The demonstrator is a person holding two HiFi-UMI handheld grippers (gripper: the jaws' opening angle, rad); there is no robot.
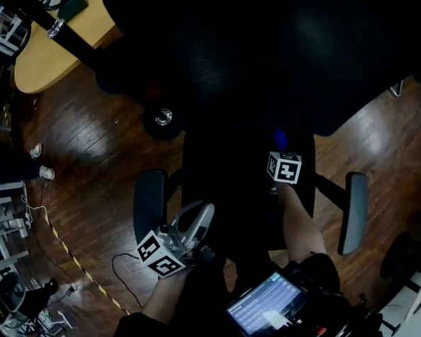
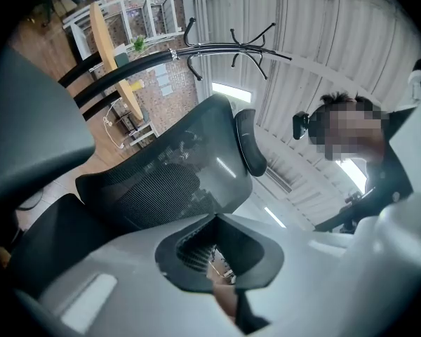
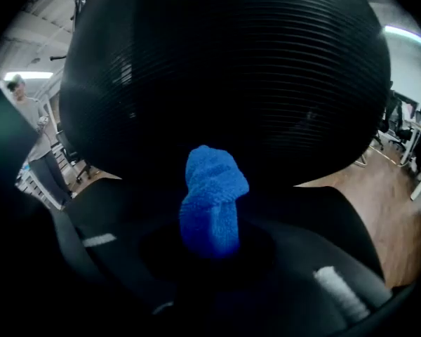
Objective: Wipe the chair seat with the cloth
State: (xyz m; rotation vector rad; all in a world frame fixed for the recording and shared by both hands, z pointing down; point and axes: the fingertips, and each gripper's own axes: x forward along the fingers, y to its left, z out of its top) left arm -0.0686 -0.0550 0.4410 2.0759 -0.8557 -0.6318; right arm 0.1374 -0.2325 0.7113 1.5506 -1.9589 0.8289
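A black office chair stands below me, its seat dark and its mesh backrest beyond it. My right gripper hovers over the seat, shut on a bunched blue cloth. In the right gripper view the cloth sticks up from between the jaws of the right gripper, facing the backrest with the seat under it. My left gripper is held off the seat's near left corner, tilted upward. In its own view the left gripper has its jaws together, holding nothing.
Armrests flank the seat on the left and right. A wooden table stands far left over dark wood floor, with a cable trailing. A lit screen sits at my waist. A coat rack and a distant person show.
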